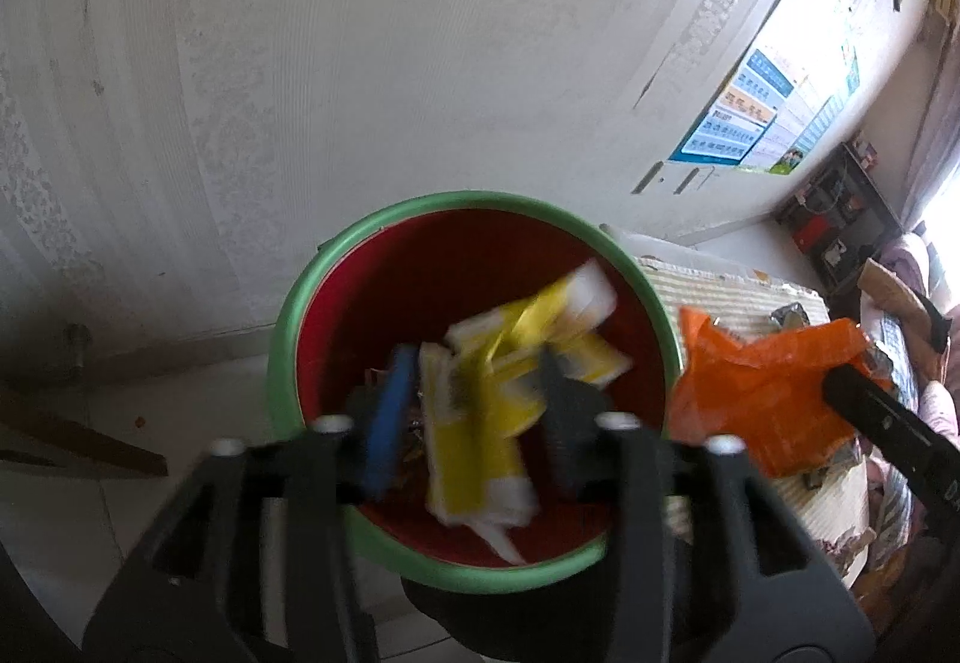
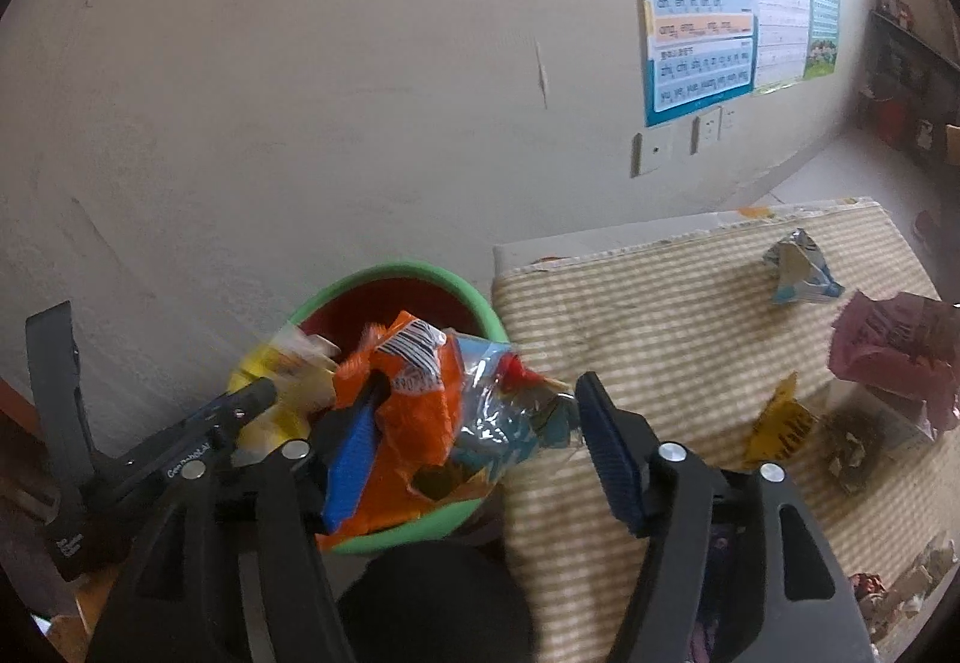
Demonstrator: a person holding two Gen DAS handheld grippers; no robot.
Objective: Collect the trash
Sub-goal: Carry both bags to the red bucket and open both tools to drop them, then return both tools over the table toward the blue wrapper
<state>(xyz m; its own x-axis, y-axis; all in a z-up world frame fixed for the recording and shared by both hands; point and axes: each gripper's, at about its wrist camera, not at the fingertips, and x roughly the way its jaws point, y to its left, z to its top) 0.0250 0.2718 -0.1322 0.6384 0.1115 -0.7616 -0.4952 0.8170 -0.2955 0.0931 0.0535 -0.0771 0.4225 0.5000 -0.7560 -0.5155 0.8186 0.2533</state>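
Note:
A green-rimmed red bin point(image 1: 288, 351) stands on the floor by the table; it also shows in the right wrist view point(image 2: 480, 303). My left gripper point(image 1: 474, 393) is open over the bin, and a blurred yellow-and-white wrapper point(image 1: 480, 411) sits between its fingers, seemingly loose. My right gripper point(image 2: 474, 423) is open above the bin's edge; an orange wrapper point(image 2: 420, 405) and a clear blue wrapper point(image 2: 504, 411) lie between its spread fingers. The orange wrapper also shows in the left wrist view point(image 1: 756, 393).
A table with a striped cloth point(image 2: 660, 315) stands right of the bin, carrying a blue-white wrapper point(image 2: 798, 267), a pink wrapper point(image 2: 888, 351), a yellow wrapper point(image 2: 780, 423) and a dark wrapper point(image 2: 852, 447). A wall with posters point(image 2: 702, 3) is behind.

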